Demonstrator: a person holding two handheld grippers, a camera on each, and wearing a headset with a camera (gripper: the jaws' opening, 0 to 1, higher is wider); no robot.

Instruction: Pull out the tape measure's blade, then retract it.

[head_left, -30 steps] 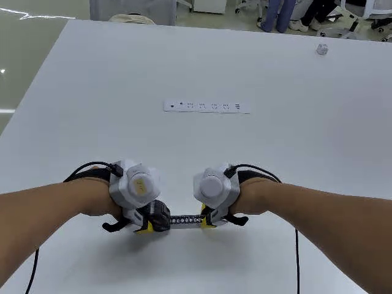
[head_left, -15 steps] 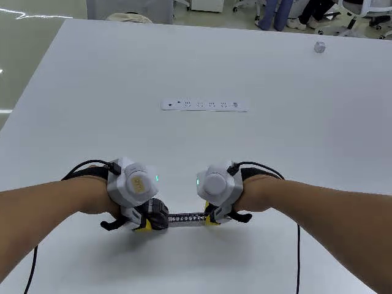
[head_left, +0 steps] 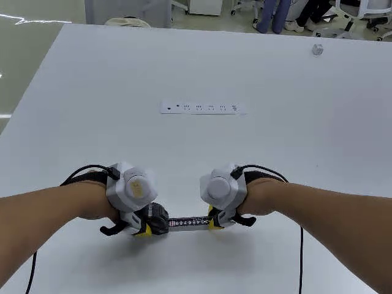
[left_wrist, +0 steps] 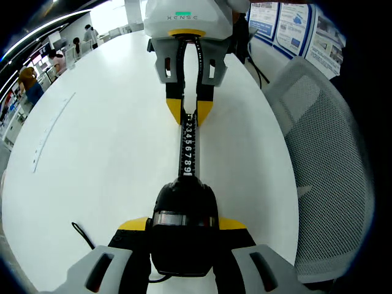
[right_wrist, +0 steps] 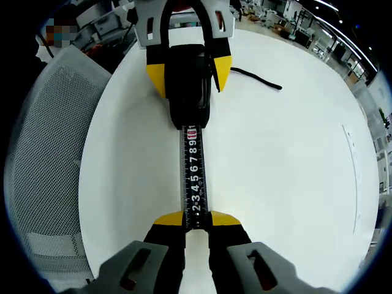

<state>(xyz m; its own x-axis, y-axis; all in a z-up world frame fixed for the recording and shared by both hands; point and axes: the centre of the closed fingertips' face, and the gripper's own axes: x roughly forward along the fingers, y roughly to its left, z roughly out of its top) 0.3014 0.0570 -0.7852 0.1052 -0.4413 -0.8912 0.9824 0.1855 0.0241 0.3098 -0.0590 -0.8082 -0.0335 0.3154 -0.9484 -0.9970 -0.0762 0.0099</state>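
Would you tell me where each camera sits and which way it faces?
Head view: from the person's head, looking down at the table and both grippers; forearms show.
Left gripper view: on the left gripper, facing the right gripper along the blade; own jaws show.
Right gripper view: on the right gripper, facing the tape measure case; own jaws show.
Both gripper views share the blade.

Bright, even, sharp at the centre.
Lit from above; soft shadows on the table (head_left: 184,61) near its front edge; glare streaks on the floor (head_left: 27,55) left of the table; crisp digits on the blade (right_wrist: 195,177); bent and softer past the table's edges in both gripper views.
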